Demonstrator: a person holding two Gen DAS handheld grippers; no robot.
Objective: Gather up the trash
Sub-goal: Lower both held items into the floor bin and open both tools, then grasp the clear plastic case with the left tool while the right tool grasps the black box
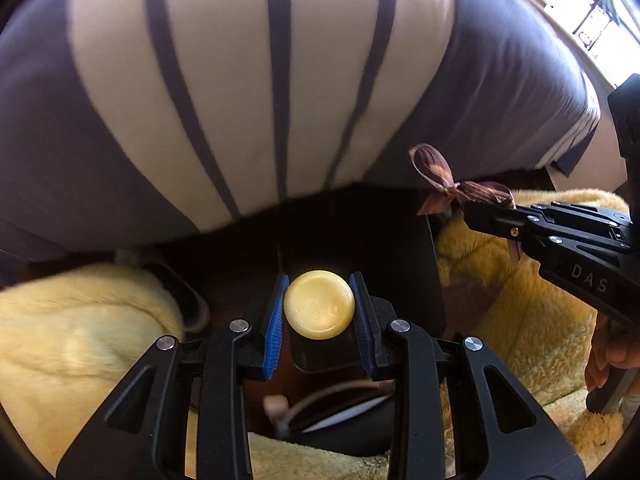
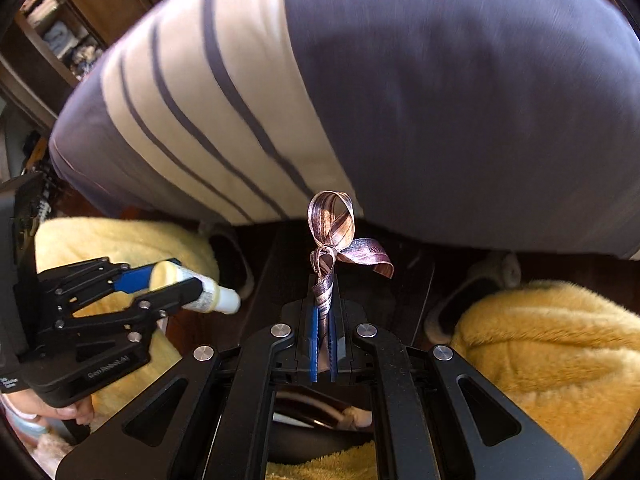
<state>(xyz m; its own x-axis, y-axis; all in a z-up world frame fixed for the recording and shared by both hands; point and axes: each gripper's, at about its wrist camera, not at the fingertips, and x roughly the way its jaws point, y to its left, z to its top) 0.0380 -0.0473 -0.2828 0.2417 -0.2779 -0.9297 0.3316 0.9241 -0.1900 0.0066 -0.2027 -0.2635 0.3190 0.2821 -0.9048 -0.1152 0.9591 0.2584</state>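
My left gripper [image 1: 320, 280] is shut on a small cream-yellow tube [image 1: 319, 306], seen end-on between the blue pads. In the right wrist view the left gripper [image 2: 188, 276] reaches in from the left, and the tube's white cap [image 2: 226, 300] sticks out past its fingers. My right gripper [image 2: 324, 308] is shut on the tail of a brown striped ribbon bow [image 2: 334, 224], whose loop stands above the fingertips. The left wrist view shows the right gripper [image 1: 468, 210] at the right with the bow [image 1: 436, 178] at its tip. Both grippers point steeply down.
A bed with grey and cream striped bedding [image 1: 280, 80] fills the upper part of both views. Yellow fleece fabric [image 2: 552, 344] lies on both sides, with grey slippers [image 2: 476, 292] on a dark floor. A dark bag with a white cord [image 1: 340, 404] lies below the fingers.
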